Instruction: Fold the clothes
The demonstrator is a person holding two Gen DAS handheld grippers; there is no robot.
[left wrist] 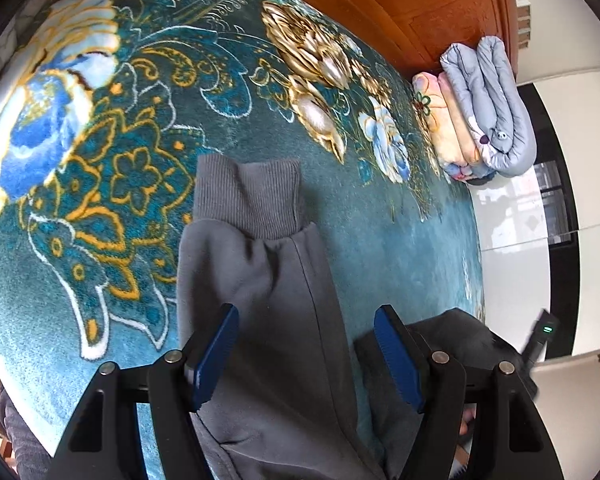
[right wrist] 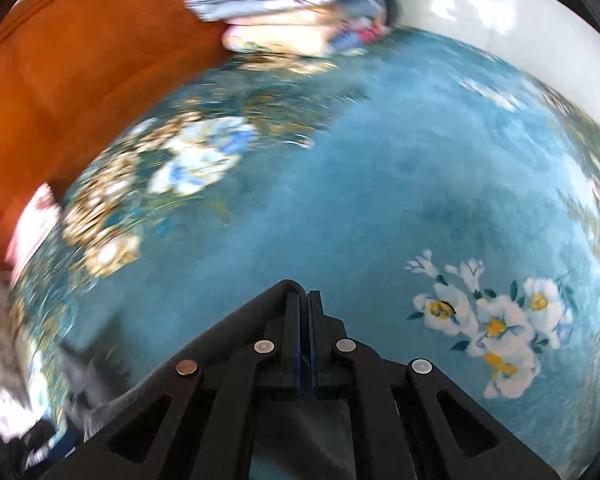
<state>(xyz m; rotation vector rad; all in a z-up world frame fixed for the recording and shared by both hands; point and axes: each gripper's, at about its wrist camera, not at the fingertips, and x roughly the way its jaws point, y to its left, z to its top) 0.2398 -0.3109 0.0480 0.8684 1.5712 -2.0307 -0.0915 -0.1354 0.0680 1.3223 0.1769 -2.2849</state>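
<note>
— Left gripper [left wrist: 306,344]?
— Spread wide, straddling grey sweatpants [left wrist: 256,264] lying ahead on floral blanket [left wrist: 100,128].
— Right gripper [right wrist: 303,300]?
— Clenched, gripping nothing visible (blurred view).

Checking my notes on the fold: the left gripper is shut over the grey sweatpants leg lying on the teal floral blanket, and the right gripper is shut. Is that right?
Not quite. The left wrist view shows the left gripper open, its blue-padded fingers spread either side of the grey sweatpants leg on the teal floral blanket. The right gripper is indeed shut.
</note>
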